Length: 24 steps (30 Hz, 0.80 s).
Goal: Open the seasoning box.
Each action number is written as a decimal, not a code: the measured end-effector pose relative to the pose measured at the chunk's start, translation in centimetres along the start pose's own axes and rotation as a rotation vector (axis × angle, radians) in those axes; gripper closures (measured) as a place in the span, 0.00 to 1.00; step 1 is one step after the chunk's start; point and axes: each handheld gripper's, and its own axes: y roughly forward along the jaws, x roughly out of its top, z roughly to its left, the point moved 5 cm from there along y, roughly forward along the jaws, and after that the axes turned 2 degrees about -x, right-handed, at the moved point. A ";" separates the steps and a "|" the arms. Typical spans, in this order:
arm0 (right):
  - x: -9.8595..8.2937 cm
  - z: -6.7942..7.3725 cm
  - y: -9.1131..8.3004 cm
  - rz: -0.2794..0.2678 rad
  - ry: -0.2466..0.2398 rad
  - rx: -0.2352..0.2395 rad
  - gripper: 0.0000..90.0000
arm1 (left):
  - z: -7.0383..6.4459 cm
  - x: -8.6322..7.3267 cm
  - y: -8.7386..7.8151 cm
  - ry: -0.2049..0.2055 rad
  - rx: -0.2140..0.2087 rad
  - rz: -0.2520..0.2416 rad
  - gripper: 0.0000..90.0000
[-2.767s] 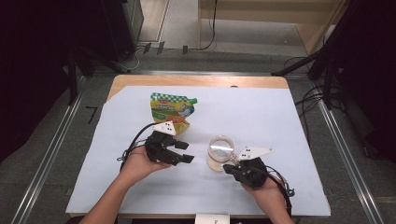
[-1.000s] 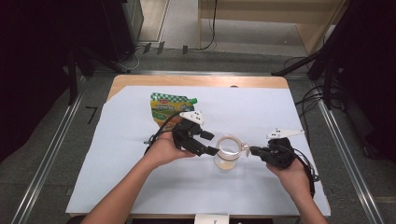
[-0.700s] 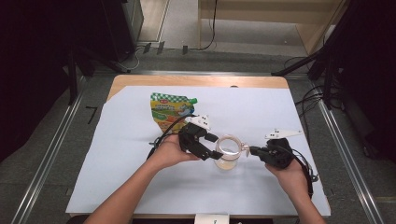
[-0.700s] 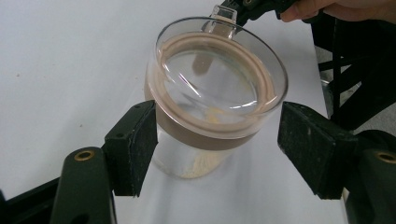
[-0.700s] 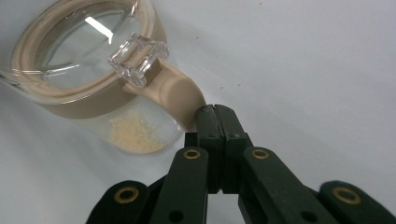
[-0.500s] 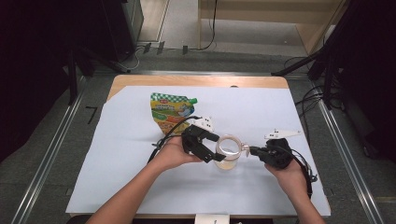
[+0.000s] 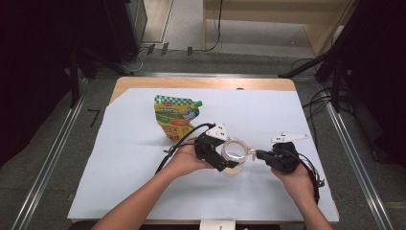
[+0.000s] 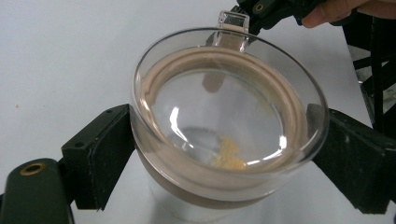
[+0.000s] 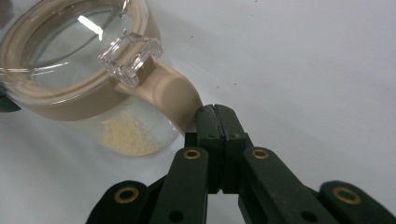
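A clear jar (image 7: 233, 155) with a beige-rimmed transparent lid stands at the middle of the white sheet, a little yellowish powder at its bottom (image 8: 226, 156). My left gripper (image 7: 229, 157) comes from the left. Its two pads (image 8: 105, 149) press the lid rim from both sides, so my left gripper (image 8: 229, 154) is shut on the jar (image 8: 224, 112). My right gripper (image 7: 259, 154) comes from the right with its jaws together. In the right gripper view my right gripper (image 9: 215, 112) touches the jar's beige latch arm (image 9: 175, 95), below the clear tab (image 9: 130, 56).
A green and yellow spouted pouch (image 7: 174, 117) lies flat behind and left of the jar. The white sheet (image 7: 119, 167) covers most of the wooden table. Cables trail from both grippers; dark stands and floor rails surround the table.
My left gripper has moved right from beside the pouch to the jar and closed around its lid. My right gripper swung out to the jar's right and edged in to the latch.
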 end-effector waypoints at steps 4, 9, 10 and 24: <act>0.0 -0.1 0.0 -0.005 0.005 0.004 1.00 | 0.0 0.1 0.1 -0.009 0.003 -0.008 0.11; 0.0 0.0 0.0 -0.004 0.009 0.002 1.00 | -0.1 0.3 0.0 0.003 0.012 0.001 0.11; 0.0 0.0 0.0 -0.004 0.008 0.001 1.00 | -0.2 0.4 0.0 0.001 0.012 -0.004 0.11; 0.0 0.0 -0.1 -0.004 0.009 0.002 1.00 | -0.2 1.1 -0.5 -0.028 0.008 0.002 0.11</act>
